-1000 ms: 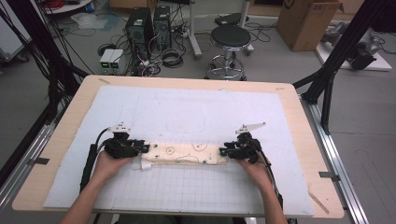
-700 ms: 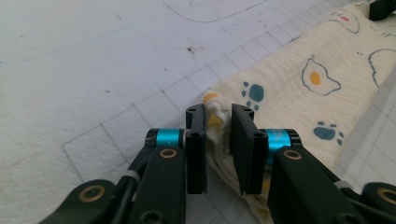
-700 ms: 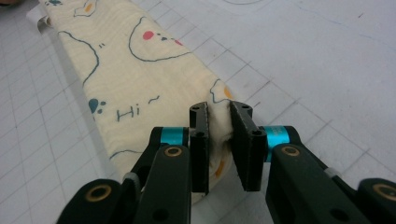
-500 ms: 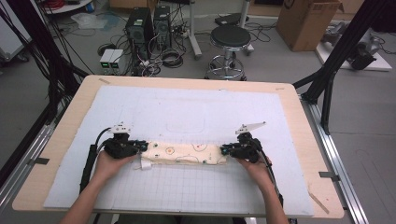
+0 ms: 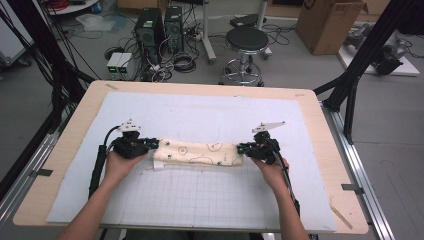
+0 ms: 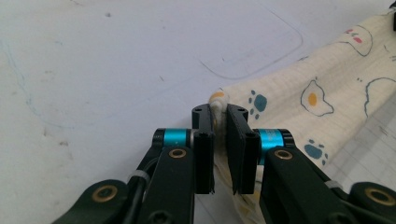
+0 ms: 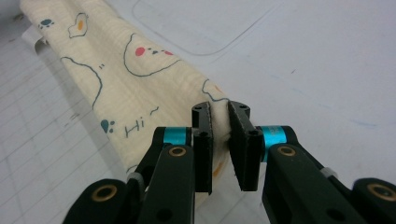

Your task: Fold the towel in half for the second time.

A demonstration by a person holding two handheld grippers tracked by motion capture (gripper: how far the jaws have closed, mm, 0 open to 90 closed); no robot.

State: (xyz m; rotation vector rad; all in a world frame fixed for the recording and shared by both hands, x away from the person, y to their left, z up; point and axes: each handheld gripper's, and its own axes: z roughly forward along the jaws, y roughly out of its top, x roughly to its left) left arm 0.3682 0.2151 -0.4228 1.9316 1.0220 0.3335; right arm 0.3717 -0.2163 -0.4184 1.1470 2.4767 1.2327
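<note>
A wooden table (image 5: 60,150) is covered by a white mat (image 5: 200,115). On the mat, toward its 6 o'clock half, a cream cloth (image 5: 197,153) printed with eggs and paws is laid as a long folded strip from 9 to 3 o'clock. Its 9 o'clock end is pinched by the left gripper (image 5: 153,144), whose jaws have just been closing on the fabric. The 3 o'clock end is pinched in the same way by the right gripper (image 5: 241,148), just closed on it too.
</note>
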